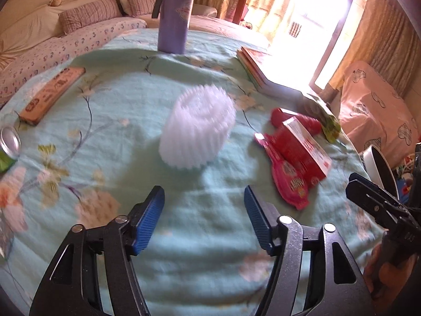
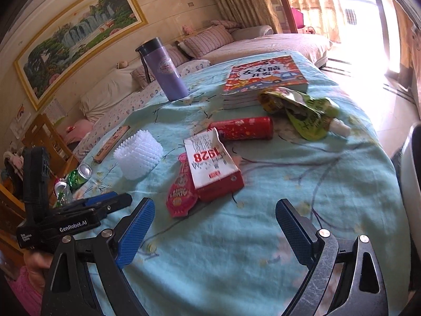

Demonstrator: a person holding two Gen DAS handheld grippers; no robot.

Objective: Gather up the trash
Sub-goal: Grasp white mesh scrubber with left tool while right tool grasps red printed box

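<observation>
Trash lies on a table under a turquoise flowered cloth (image 1: 200, 237). A white ribbed foam sleeve (image 1: 197, 129) stands just ahead of my open, empty left gripper (image 1: 204, 197); it also shows in the right wrist view (image 2: 139, 155). A red and white carton (image 2: 213, 168) lies on a pink snack wrapper (image 2: 180, 194), with a red tube (image 2: 243, 129) and a green pouch (image 2: 302, 113) behind. These are ahead of my open, empty right gripper (image 2: 214, 210). The carton (image 1: 305, 150) lies right of the left gripper.
A purple flask (image 2: 164, 71) and a stack of books (image 2: 265, 79) stand at the far side. A flat brown box (image 1: 52, 94) and green cans (image 2: 79, 176) are at the left. A sofa with pillows (image 1: 86, 18) lies beyond. A white bin (image 1: 379, 163) is at the right edge.
</observation>
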